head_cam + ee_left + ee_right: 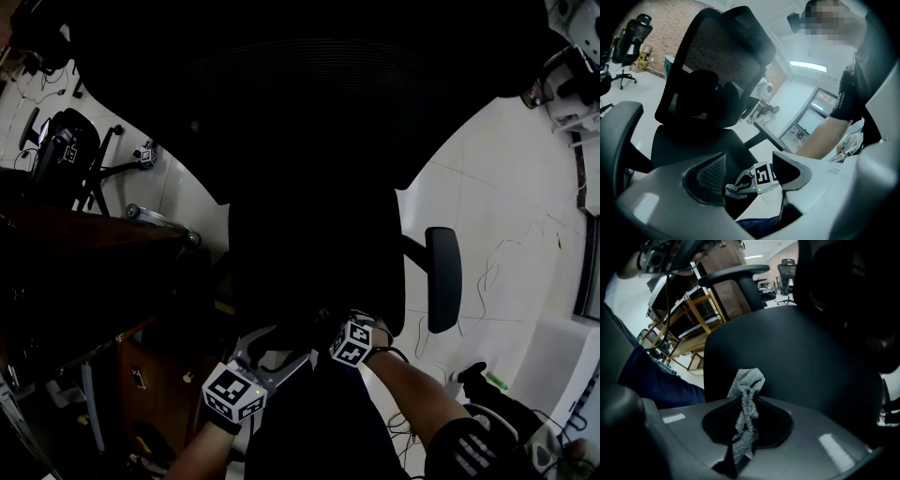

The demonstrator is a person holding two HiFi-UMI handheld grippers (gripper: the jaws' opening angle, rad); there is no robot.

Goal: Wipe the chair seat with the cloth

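The black office chair fills the head view, with its seat (pixel 314 253) right in front of me and its mesh back above. My right gripper (pixel 323 328) is at the seat's near edge. In the right gripper view the right gripper (pixel 745 416) is shut on a crumpled grey cloth (pixel 747 385), which sticks up over the seat (pixel 801 352). The left gripper view shows the same cloth (pixel 735 189) hanging from the right gripper's jaws by the seat (pixel 693 140). My left gripper (pixel 277 345) is beside it to the left, and the left gripper (pixel 750 164) stands open with nothing in it.
The chair's right armrest (pixel 442 277) sticks out over the pale floor. A wooden desk (pixel 141 375) stands close on the left, with another office chair (pixel 61 145) behind it. Cables (pixel 487 272) trail on the floor at the right. My blue trouser leg (pixel 651 380) is near the seat's front.
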